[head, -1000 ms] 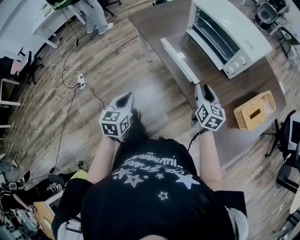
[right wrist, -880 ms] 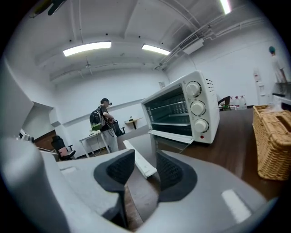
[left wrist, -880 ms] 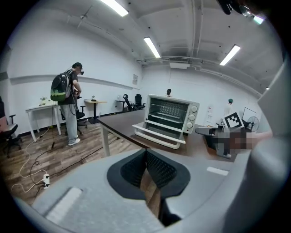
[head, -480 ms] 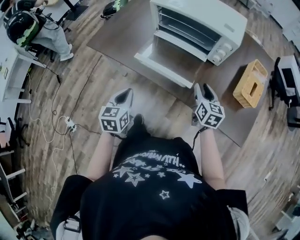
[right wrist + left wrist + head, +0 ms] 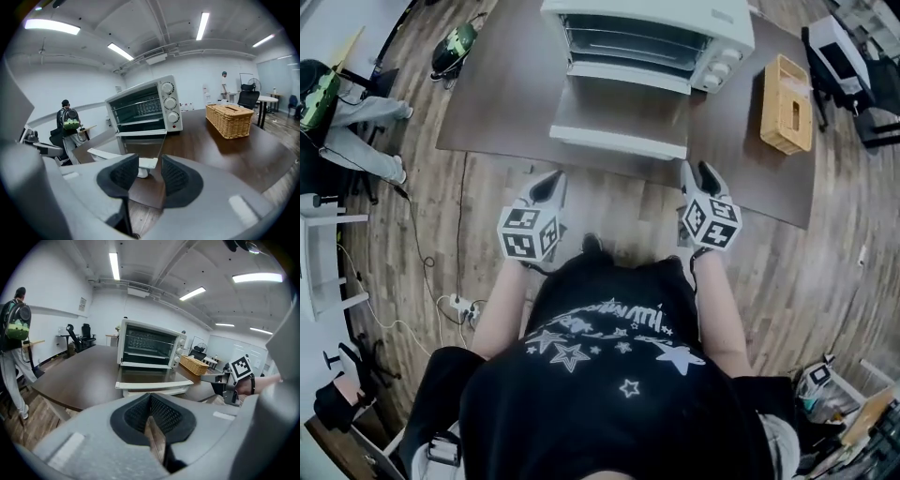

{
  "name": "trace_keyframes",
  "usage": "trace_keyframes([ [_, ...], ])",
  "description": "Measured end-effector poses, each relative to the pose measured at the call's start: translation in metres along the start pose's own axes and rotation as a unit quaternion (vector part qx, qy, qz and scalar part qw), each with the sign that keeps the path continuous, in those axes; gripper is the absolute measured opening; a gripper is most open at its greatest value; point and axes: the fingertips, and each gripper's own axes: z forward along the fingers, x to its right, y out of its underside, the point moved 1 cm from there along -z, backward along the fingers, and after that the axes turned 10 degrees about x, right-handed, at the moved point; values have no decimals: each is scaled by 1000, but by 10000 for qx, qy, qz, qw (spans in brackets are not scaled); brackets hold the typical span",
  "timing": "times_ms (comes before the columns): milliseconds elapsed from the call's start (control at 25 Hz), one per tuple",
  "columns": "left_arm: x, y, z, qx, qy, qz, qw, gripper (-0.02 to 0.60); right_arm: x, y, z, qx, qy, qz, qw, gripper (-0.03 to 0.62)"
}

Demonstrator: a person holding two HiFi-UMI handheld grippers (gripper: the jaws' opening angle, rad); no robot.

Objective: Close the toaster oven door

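The toaster oven [image 5: 649, 21] is white, the table [image 5: 502, 103] dark brown, the basket [image 5: 787, 90] tan wicker, the floor [image 5: 422, 244] grey-brown planks, the shirt [image 5: 609, 398] black with white stars.

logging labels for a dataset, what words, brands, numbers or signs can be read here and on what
No text reads clearly.
The person's shirt: white stylised lettering above stars, too distorted to read.
The toaster oven: marks around its knobs, too small to read.
The left gripper and right gripper: only black-and-white square patterns, no words.
The wall sign: too small to read.
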Motion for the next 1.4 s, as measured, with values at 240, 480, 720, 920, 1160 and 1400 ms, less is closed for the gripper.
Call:
trace_keyframes([
  [240, -14, 10, 15, -224, 501, 109, 9984, 11, -16, 26, -2, -160, 343, -8, 9993, 155],
  [480, -26, 24, 23, -418, 739, 151, 9963, 11, -22, 47, 11, -255, 570, 70, 9980, 155],
  [720, -43, 35, 24, -542, 739, 130, 9957, 11, -24, 57, 34, -331, 635, 74, 9974, 155],
  [920, -49, 40, 25, -608, 766, 168, 9951, 11, -22, 56, 53, -320, 746, -44, 9967, 155],
  [1160, -61, 41, 22, -625, 705, 83, 9955, 11, -16, 57, 62, -394, 1074, -198, 9932, 94],
  [1400, -72, 35, 21, -543, 631, 12, 9965, 11, -16, 50, 60, -456, 1200, -231, 9915, 77],
])
